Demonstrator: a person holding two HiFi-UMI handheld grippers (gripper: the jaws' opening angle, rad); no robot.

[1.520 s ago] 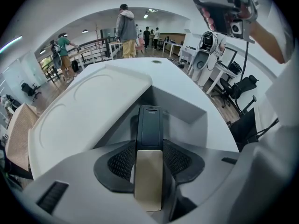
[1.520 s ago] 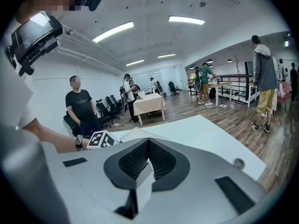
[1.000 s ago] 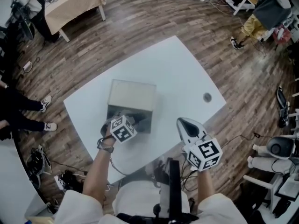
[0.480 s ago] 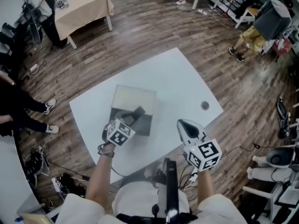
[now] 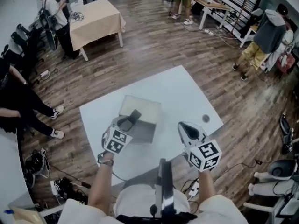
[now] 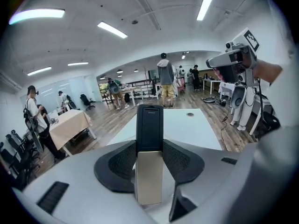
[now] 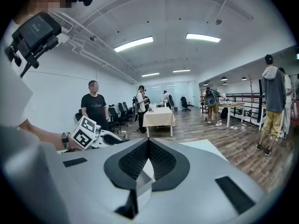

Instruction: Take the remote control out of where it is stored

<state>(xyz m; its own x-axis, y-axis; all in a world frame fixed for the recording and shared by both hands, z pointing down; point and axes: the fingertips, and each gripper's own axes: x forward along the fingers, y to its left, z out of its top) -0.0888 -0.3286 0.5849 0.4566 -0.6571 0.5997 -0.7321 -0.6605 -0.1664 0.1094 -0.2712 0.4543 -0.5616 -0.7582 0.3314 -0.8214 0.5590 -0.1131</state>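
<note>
The remote control [image 6: 149,130], black at its far end and gold at its near end, stands lengthwise between the pads of my left gripper [image 6: 149,158], which is shut on it. In the head view the remote [image 5: 134,116] sticks up from the left gripper [image 5: 125,123], above the open grey box [image 5: 145,107] on the white table [image 5: 182,90]. My right gripper [image 5: 188,129] hovers over the table's near right part, apart from the box. Its jaws [image 7: 147,148] are shut with nothing between them.
A small dark round thing [image 5: 205,118] lies near the table's right edge. A table with a beige cloth [image 5: 96,20] stands at the far left, with people beside it. More people and desks stand at the back right.
My left gripper has risen out of the box with the remote in it, and the remote now shows above the box. The right gripper has risen a little.
</note>
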